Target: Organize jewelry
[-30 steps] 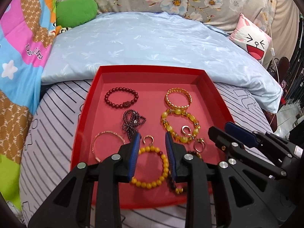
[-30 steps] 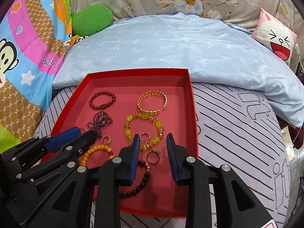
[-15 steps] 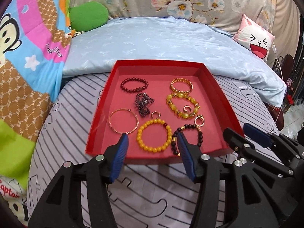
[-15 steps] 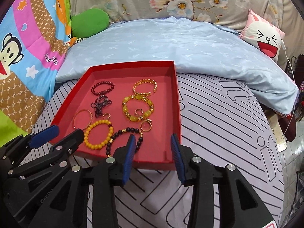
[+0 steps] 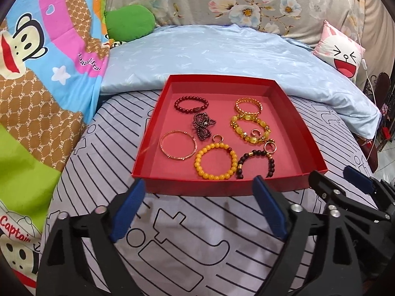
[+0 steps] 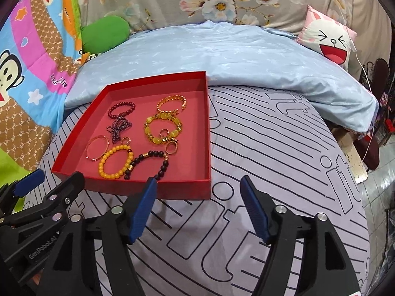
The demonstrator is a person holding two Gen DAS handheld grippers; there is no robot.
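**Both grippers wide open in front of the red jewelry tray**

Left wrist view: the left gripper point(image 5: 197, 194) hangs over the grey line-patterned bedsheet point(image 5: 192, 246), its blue-padded fingers point(image 5: 128, 209) spread wide and holding nothing, their tips just short of the near wall of the shallow red cardboard tray point(image 5: 222, 187). Inside the tray lie a dark red bead bracelet point(image 5: 191, 103) at the far left, a knotted dark bead chain point(image 5: 203, 125) just nearer, a thin rose-gold bangle point(image 5: 178, 145) at the near left, a yellow bead bracelet point(image 5: 216, 160) in the near middle, a black bead bracelet with gold spacers point(image 5: 255, 164) just to its right, a gold link bracelet point(image 5: 248, 105) at the far right and a chunky amber-and-gold bead bracelet point(image 5: 249, 129) below it. Small gold rings point(image 5: 269, 146) sit near the amber and black bracelets. The right gripper point(image 5: 343, 180) shows at the lower right edge. A pale blue quilt point(image 5: 222, 54) lies behind the tray.

Right wrist view: the right gripper point(image 6: 198, 190) is likewise spread wide and empty, its left finger tip at the tray's near wall point(image 6: 185, 190), its right finger over bare sheet. The left gripper point(image 6: 54, 180) enters from the lower left, close to the tray's near left corner. A pink laughing-rabbit cushion point(image 6: 330, 39) rests at the far right.
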